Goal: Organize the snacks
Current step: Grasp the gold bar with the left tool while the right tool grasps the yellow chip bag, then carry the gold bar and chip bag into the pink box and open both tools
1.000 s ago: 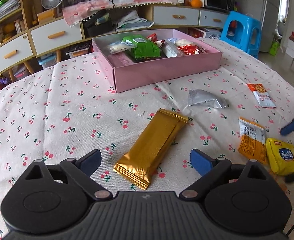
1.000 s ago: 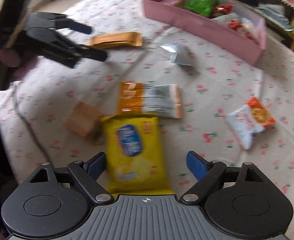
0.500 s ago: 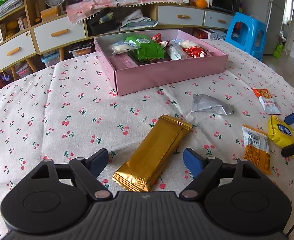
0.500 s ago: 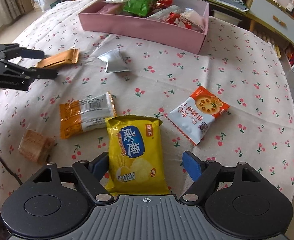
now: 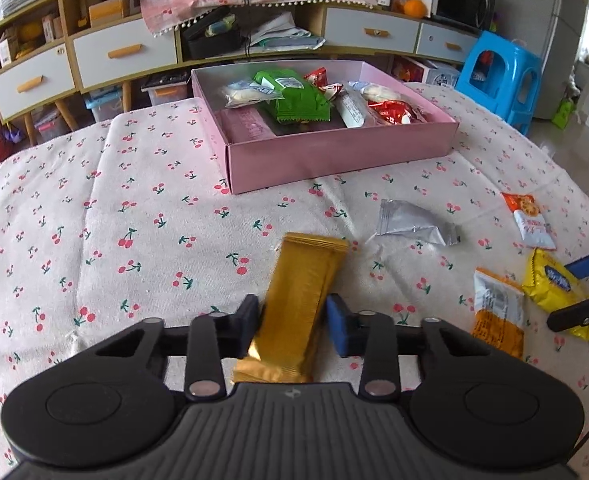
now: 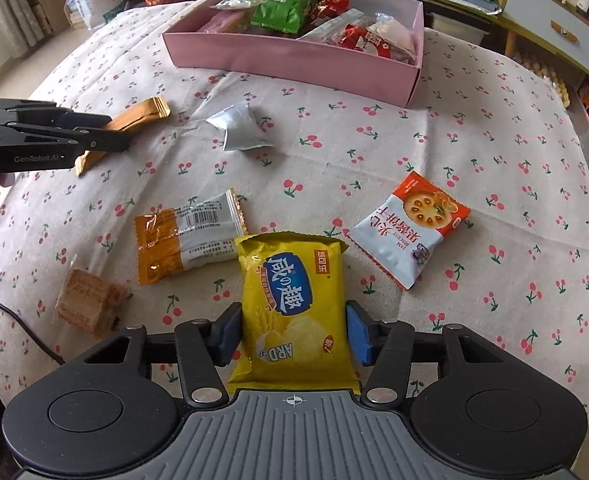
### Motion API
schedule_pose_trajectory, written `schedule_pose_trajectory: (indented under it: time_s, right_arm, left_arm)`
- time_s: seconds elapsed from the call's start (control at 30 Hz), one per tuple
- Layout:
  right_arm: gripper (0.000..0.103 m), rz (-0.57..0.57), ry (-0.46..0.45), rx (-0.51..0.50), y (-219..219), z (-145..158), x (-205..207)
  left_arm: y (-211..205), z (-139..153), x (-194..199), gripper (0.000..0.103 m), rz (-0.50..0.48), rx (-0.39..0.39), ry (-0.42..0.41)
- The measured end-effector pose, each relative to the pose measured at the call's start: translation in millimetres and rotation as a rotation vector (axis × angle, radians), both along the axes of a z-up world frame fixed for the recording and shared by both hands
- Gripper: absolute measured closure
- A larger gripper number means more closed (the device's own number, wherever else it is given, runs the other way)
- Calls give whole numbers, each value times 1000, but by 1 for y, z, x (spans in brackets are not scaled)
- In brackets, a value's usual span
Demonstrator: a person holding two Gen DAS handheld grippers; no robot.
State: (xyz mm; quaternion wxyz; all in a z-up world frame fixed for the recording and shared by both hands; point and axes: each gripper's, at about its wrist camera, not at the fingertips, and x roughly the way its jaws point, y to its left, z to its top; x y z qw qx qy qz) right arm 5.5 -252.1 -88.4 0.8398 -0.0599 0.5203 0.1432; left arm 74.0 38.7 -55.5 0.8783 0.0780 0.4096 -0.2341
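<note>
My left gripper (image 5: 292,316) has its jaws closing on a gold bar (image 5: 302,288), and both pads touch the bar's long sides near its close end. The right wrist view shows the left gripper (image 6: 106,136) clamped on the gold bar (image 6: 142,114) at the table's left. My right gripper (image 6: 294,332) is closing as well. Its pads meet the two sides of a yellow snack bag (image 6: 290,288) that lies flat on the cloth. A pink box (image 5: 334,160) with several snacks inside stands at the far side of the table.
Loose on the cherry-print cloth lie a silver pouch (image 6: 240,128), an orange-and-white packet (image 6: 186,244), a white-and-orange biscuit pack (image 6: 412,224) and a wafer block (image 6: 88,300). A black cable (image 6: 14,320) trails at the left edge. Drawers and a blue stool (image 5: 498,76) stand beyond the table.
Both grippers went from wide open to closed against their snacks. The gold bar now sits straighter between the left pads. The right wrist view swung round and then settled over the yellow bag.
</note>
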Motion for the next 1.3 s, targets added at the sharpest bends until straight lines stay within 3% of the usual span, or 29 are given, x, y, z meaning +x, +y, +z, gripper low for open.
schedule_pose_trajectory:
  time_s: [0.73, 1.3]
  right_arm:
    - [51, -161, 15, 233, -17, 30, 29]
    - [51, -268, -97, 320, -27, 52, 86]
  left_arm:
    - [-7, 27, 12, 76, 127, -185, 164]
    - [-17, 51, 39, 76, 187, -308, 184]
